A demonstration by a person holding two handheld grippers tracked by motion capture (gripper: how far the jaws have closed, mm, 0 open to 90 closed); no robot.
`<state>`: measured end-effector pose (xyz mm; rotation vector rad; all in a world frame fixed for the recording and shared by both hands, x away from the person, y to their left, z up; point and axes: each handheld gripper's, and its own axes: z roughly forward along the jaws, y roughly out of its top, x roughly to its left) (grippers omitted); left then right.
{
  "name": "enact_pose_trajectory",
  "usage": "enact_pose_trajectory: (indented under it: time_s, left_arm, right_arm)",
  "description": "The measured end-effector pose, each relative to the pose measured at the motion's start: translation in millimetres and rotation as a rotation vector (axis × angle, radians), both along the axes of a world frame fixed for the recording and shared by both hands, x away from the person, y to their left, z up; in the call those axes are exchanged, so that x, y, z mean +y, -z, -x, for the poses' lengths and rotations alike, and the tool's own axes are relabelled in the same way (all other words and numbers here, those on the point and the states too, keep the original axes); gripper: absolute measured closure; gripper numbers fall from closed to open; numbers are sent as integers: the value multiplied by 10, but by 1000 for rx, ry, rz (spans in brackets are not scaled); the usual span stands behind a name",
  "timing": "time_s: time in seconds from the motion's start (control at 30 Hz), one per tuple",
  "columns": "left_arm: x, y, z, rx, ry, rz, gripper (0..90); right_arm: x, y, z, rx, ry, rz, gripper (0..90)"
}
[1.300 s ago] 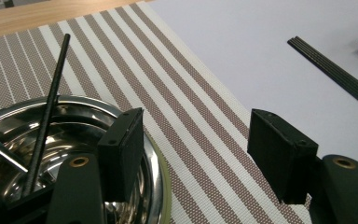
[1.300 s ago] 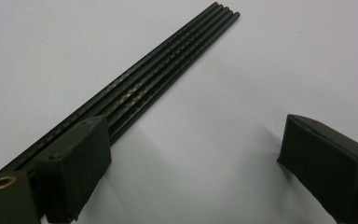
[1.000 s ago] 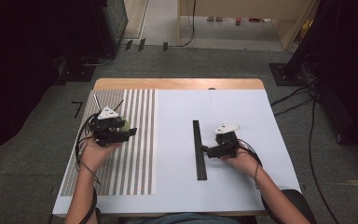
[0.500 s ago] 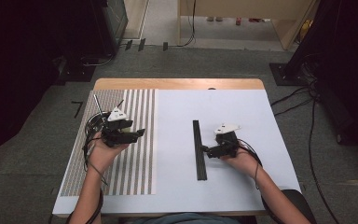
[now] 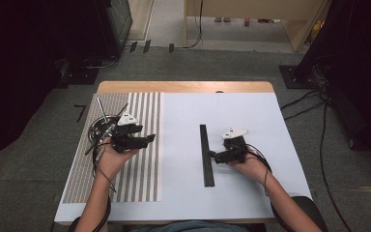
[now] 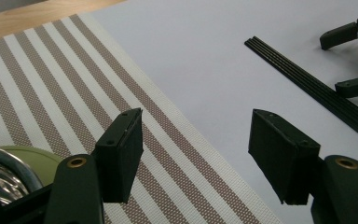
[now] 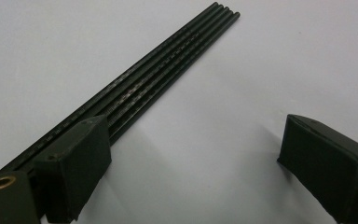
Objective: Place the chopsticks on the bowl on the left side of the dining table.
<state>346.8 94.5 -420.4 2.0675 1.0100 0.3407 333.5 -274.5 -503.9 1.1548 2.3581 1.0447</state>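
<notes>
Bundle of thin black rods (image 5: 206, 154) lies flat on white worktop (image 5: 270, 125), long axis running near-to-far in high view, ends aligned. Right tool (image 5: 215, 155) just beside bundle's right edge, jaws apart, nothing clamped. Left tool (image 5: 147, 140) jaws apart, empty, over brown-and-white striped woven mat (image 5: 145, 179), well apart from rods.

On the table (image 5: 270, 193), a striped mat (image 5: 145, 169) lies along the left edge, from the far edge to the near edge. A bowl (image 5: 96, 130) sits on the mat by the left edge. The bundle of rods (image 5: 206, 154) lies right of the mat, near the middle.
</notes>
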Motion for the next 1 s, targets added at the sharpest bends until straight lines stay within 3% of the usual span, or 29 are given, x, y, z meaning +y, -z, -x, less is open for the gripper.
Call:
enact_pose_trajectory:
  time_s: [0.43,1.0]
  left_arm:
    - [-193,43,-10,-1,35,20,330]
    - [-400,113,-4,6,65,-8,325]
  right_arm:
    - [-1,0,-1,0,-1,1,83]
    - [0,0,0,0,0,1,83]
